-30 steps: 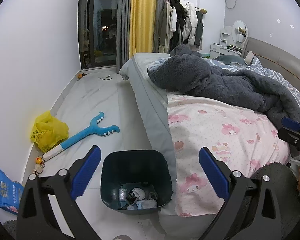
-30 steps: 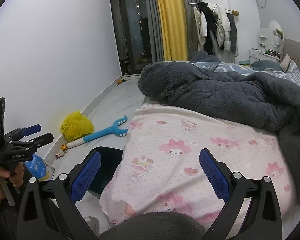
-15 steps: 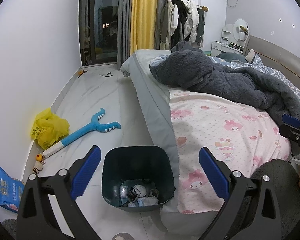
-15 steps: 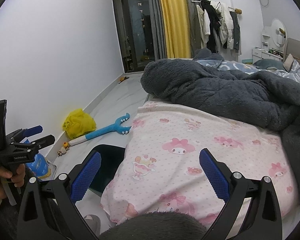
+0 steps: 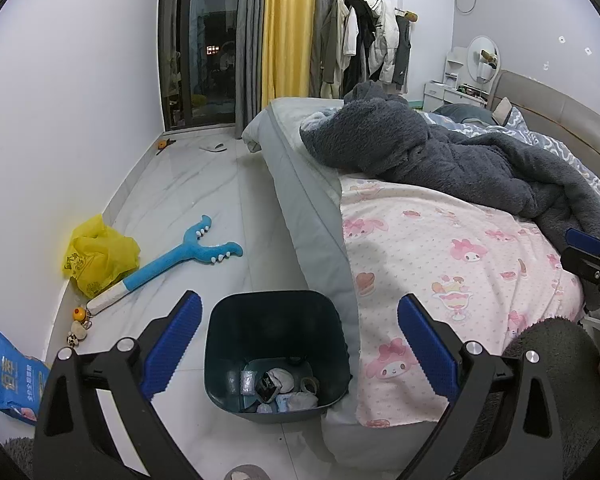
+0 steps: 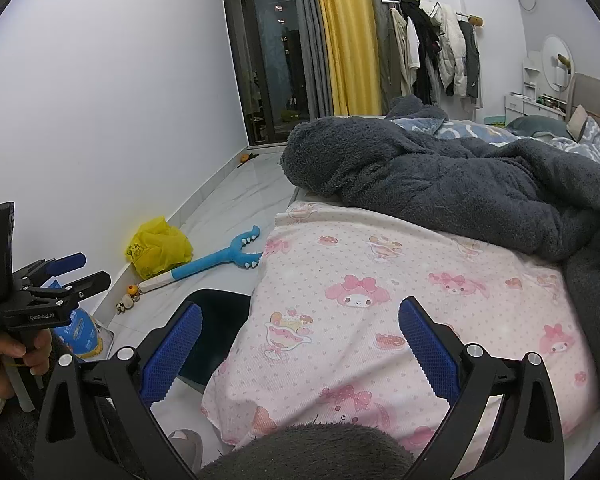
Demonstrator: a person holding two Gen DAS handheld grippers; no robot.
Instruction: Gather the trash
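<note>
Through the left wrist view I see the bin [image 5: 276,350] beside the bed already holding some scraps, while the yellow bag [image 5: 100,254] and blue packet [image 5: 8,376] lie uncollected by the wall; my left gripper [image 5: 298,350] gapes wide, holding nothing. Through the right wrist view, my right gripper [image 6: 300,348] hangs over the pink sheet [image 6: 400,312], spread wide and empty too.

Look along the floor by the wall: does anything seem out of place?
Yes. A crumpled yellow plastic bag and a blue snack packet lie on the floor by the wall, outside the dark bin, which already holds scraps.
</note>
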